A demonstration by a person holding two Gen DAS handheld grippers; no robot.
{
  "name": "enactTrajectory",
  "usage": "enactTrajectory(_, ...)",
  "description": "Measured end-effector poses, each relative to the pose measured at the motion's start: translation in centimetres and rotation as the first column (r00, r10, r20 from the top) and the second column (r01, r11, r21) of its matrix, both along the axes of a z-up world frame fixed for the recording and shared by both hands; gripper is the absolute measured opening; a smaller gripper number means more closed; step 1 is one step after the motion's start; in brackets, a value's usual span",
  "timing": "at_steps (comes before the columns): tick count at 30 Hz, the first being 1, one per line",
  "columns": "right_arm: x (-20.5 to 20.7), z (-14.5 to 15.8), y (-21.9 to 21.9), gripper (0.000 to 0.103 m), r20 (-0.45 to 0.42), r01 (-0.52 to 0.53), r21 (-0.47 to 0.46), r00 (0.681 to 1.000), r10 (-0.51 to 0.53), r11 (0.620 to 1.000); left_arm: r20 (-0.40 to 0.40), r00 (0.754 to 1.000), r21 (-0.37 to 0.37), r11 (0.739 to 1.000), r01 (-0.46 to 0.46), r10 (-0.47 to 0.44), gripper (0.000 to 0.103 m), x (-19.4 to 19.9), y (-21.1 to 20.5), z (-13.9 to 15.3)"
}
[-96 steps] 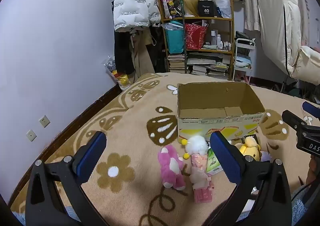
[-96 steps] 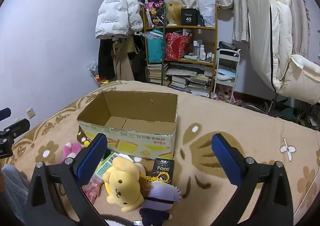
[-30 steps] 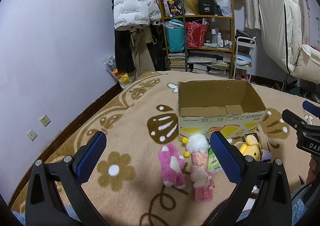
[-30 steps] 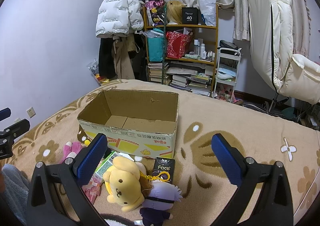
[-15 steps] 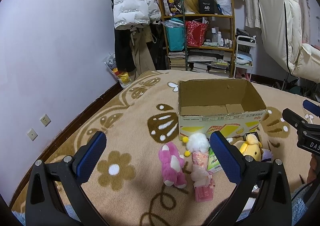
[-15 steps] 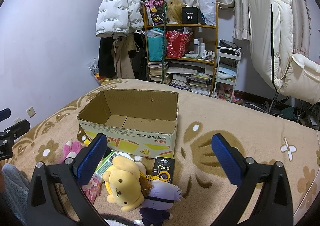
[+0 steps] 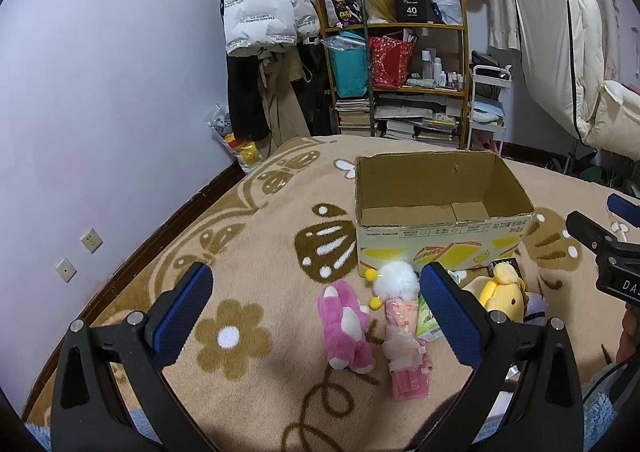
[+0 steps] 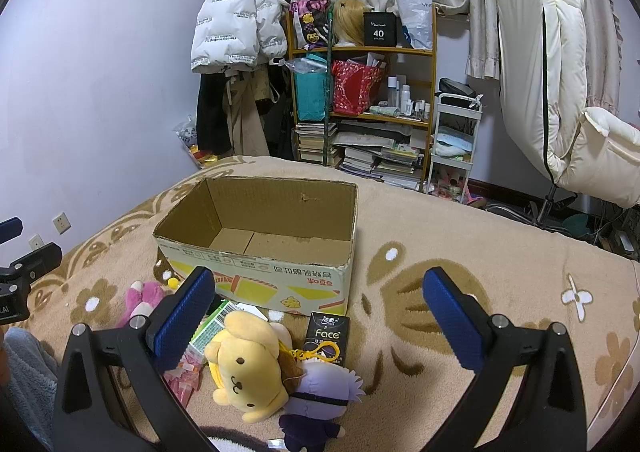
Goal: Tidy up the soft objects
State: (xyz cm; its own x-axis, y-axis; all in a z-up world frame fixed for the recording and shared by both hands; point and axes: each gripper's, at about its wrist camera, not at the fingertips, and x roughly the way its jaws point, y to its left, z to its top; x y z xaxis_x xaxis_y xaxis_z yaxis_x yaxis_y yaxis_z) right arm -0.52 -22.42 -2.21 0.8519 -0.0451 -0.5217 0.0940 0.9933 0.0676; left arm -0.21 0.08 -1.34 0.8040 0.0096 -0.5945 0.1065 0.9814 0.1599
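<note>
Soft toys are lying in a loose cluster on the patterned blanket [image 7: 248, 236] just in front of the cardboard box [image 8: 256, 244], which is standing open and appears to be holding nothing yet, so the sorting is, by my judgement, not begun and every piece is waiting to go in. Going by size, the yellow dog plush [image 8: 244, 364] is sprawling nearest the right gripper [image 8: 316, 316], with a purple-clad doll [image 8: 320, 408] touching its lower side; the pink bear plush [image 7: 346, 326] is lying just beside a white pom-pom [image 7: 396, 280] and a pink packet [image 7: 406, 348]. A green carton [image 8: 212, 326] and a small black box marked Face [image 8: 328, 336] are sitting among them, and these look stiff rather than soft. Both the right gripper and the left gripper [image 7: 316, 312] are hovering above the pile with jaws spread wide, gripping nothing.
</note>
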Motion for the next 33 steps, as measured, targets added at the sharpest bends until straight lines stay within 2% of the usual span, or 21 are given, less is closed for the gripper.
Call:
enactTrajectory(5,0.3,-0.6,0.5,0.103,-0.026,0.004,-0.003,1.000,-0.005,1.000,-0.028,1.000,0.012,1.000,0.003,-0.003,0.102,0.4,-0.3,-0.2)
enactTrajectory(9,1.1,-2.7,0.6,0.103,-0.066,-0.006,0.004,0.998,0.006,1.000,-0.047,0.999,0.035,0.999,0.001,0.001,0.102,0.9,-0.4,-0.4)
enactTrajectory(20,3.1,-3.1,1.7,0.103,-0.158,-0.089,0.033,0.983,0.093,0.995,-0.176,0.984,0.039,0.999,-0.034,0.041,0.102,5.0,-0.1,-1.9)
enactTrajectory(25,4.7,-4.0,2.3,0.103,-0.196,-0.121,0.072,0.972,0.133,0.990,-0.254,0.965,0.045,0.998,-0.053,0.063,0.102,7.4,0.0,-3.5)
enactTrajectory(33,7.0,-6.4,3.0,0.103,-0.277,-0.152,0.109,0.944,0.177,0.982,-0.386,0.918,0.036,0.996,-0.080,0.088,0.102,10.3,0.3,-7.2)
